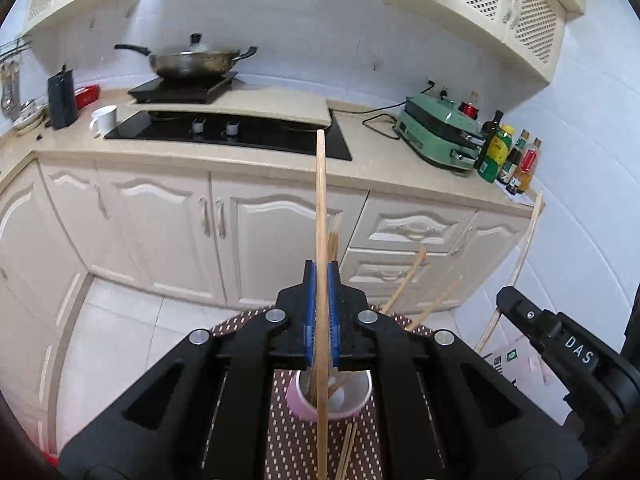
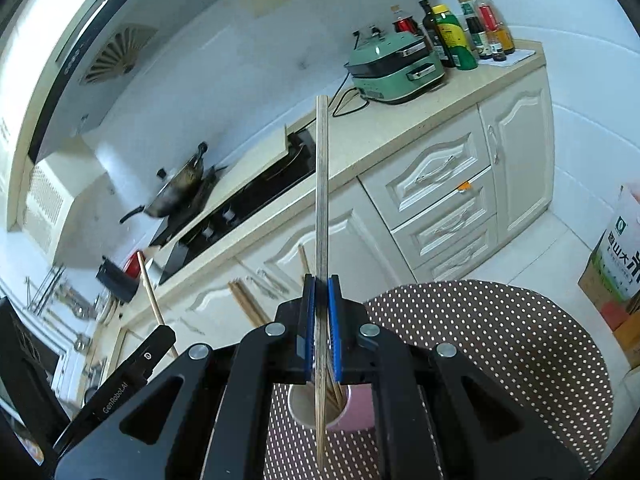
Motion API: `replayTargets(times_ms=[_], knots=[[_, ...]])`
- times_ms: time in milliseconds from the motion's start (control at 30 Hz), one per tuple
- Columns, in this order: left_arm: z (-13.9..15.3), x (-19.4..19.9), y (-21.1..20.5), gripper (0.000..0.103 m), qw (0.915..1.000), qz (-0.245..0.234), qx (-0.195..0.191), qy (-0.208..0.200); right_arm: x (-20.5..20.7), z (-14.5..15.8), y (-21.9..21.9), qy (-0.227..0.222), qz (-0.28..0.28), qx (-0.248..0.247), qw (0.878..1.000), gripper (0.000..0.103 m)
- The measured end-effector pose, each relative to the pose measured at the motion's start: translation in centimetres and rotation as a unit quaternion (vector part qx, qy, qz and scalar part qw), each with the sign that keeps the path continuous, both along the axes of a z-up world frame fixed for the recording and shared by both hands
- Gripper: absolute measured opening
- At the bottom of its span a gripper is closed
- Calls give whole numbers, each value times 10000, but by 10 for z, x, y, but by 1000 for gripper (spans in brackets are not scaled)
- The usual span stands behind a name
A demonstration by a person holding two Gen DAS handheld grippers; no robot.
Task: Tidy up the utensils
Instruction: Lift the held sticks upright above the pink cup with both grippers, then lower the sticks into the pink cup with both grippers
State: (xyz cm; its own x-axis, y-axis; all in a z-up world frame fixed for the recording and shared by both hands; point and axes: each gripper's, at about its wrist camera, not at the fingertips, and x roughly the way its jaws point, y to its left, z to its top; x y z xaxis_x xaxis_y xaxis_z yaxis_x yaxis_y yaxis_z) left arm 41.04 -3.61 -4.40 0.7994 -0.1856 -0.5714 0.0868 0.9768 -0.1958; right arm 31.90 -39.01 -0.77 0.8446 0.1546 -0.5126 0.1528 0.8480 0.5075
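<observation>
My left gripper [image 1: 321, 276] is shut on a long wooden chopstick [image 1: 321, 200] that stands upright, its lower end over a pink cup [image 1: 332, 402]. The cup holds several other chopsticks and stands on a brown polka-dot mat [image 1: 288, 448]. My right gripper [image 2: 321, 288] is shut on another wooden chopstick [image 2: 322, 184], also upright, above the same pink cup [image 2: 352, 408] on the mat [image 2: 500, 344]. The right gripper's body [image 1: 568, 348] shows at the right of the left wrist view. The left gripper's body [image 2: 132, 368] shows at the left of the right wrist view.
A kitchen counter [image 1: 248, 152] lies ahead with a black cooktop [image 1: 240, 132], a wok [image 1: 192, 62], a white mug [image 1: 105, 119], a green cooker [image 1: 440, 130] and several bottles [image 1: 508, 156]. A cardboard box [image 2: 618, 272] stands on the floor at right.
</observation>
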Motion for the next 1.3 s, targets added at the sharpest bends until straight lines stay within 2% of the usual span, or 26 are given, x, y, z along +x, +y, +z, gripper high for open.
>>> replayTargets(times_ms=[100, 200, 433, 733, 933, 1300], knots=[[-4, 11, -2, 6, 9999, -78, -55, -123, 2, -4, 6, -272, -279, -248, 9989, 5], [-14, 23, -2, 6, 9995, -152, -202, -203, 11, -17, 9, -305, -294, -193, 9989, 5], [-43, 48, -1, 6, 9994, -122, -138, -304, 28, -41, 20, -419, -300, -345, 9981, 5], [-65, 56, 0, 6, 9985, -152, -253, -467, 28, -54, 37, -524, -103, -819, 9952, 5], [-80, 51, -3, 6, 9985, -260, -233, -432, 26, -67, 41, -465, -44, -828, 9955, 5], [-100, 37, -1, 7, 9990, -407, -151, -122, 21, -82, 51, -203, 70, -768, 9968, 5]])
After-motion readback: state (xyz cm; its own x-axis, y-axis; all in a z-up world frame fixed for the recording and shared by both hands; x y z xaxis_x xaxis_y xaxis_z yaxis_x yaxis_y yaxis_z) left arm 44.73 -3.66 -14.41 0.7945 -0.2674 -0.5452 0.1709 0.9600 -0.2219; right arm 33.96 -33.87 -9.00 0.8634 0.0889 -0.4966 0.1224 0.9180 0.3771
